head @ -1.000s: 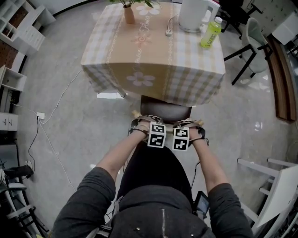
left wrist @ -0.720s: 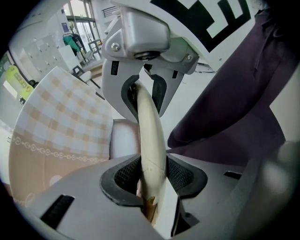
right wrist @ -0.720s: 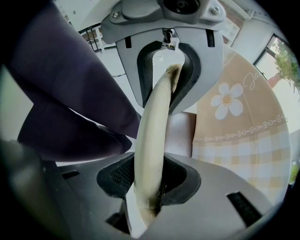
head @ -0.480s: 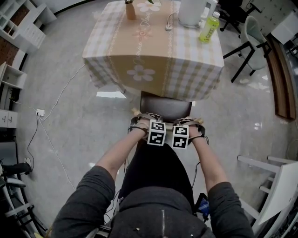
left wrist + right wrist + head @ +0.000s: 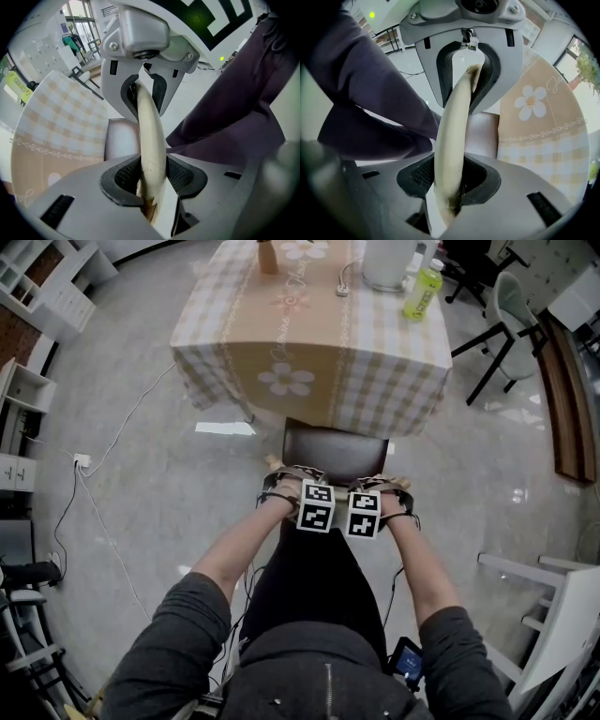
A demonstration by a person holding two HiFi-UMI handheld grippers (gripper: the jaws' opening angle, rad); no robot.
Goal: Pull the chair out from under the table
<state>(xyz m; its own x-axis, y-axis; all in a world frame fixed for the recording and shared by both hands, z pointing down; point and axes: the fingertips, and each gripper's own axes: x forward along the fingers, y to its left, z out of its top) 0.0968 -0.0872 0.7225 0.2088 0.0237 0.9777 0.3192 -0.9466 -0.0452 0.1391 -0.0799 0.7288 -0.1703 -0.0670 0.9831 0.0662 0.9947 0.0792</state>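
1. My left hand-held gripper (image 5: 149, 136) is clamped on the chair's cream back rail (image 5: 152, 154). The rail runs straight through between both pads.
2. My right hand-held gripper (image 5: 457, 131) grips the same rail in the same way, close beside the left one.
3. In the head view I can't see either set of jaws. The marker cubes (image 5: 316, 506) sit over them and hide most of the rail too.
4. The chair (image 5: 336, 448) shows there only as a dark brown seat between the grippers and the tabletop (image 5: 300, 306). Its legs are out of sight.
5. The seat's far edge meets the hanging hem of the checked cloth (image 5: 394, 390), so I can't tell how much lies beneath.
6. The tabletop's far end is cut off by the top of the frame.
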